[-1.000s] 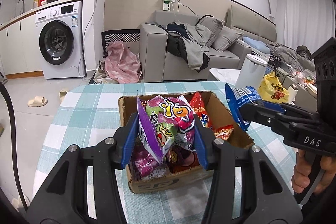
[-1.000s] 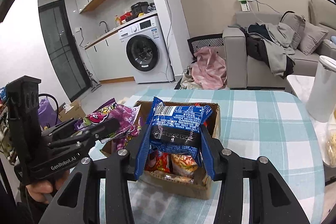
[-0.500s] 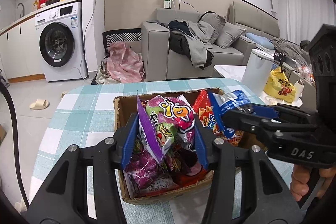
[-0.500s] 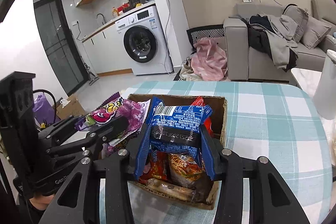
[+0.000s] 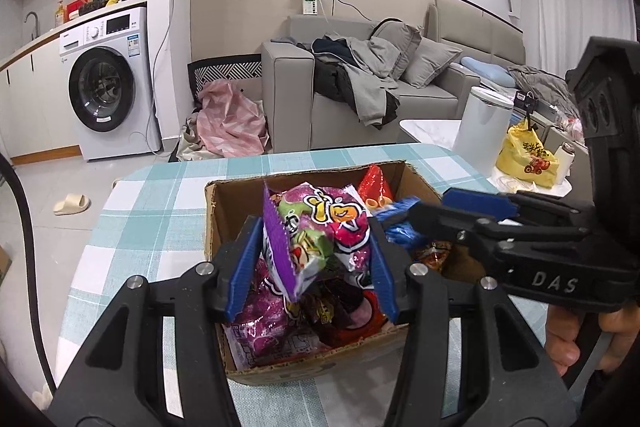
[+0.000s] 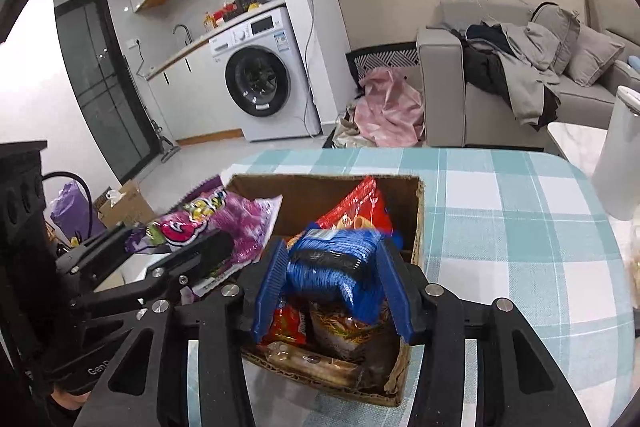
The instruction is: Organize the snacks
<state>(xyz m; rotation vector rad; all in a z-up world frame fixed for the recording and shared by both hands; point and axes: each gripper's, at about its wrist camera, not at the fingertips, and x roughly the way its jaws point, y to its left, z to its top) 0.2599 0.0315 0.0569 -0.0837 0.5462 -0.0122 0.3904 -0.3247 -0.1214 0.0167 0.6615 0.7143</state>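
Note:
An open cardboard box (image 5: pixel 224 203) (image 6: pixel 418 215) stands on the checked tablecloth, with several snack bags inside. My left gripper (image 5: pixel 312 259) is shut on a purple and pink snack bag (image 5: pixel 320 227) and holds it over the box's left half. My right gripper (image 6: pixel 332 287) is shut on a blue snack bag (image 6: pixel 336 267) and holds it low over the box's right half, above red and orange bags (image 6: pixel 356 207). The right gripper also shows in the left wrist view (image 5: pixel 452 203), and the left gripper in the right wrist view (image 6: pixel 176 251).
The teal and white checked table (image 5: pixel 152 211) (image 6: pixel 520 219) runs around the box. A white cylinder bin (image 6: pixel 618 155) (image 5: pixel 480 127) stands off its right side, with a yellow bag (image 5: pixel 526 159) beyond. A sofa and a washing machine are further back.
My right gripper has carried the blue bag left and down into the box's right half. My left gripper has come lower and closer over the box with the purple bag.

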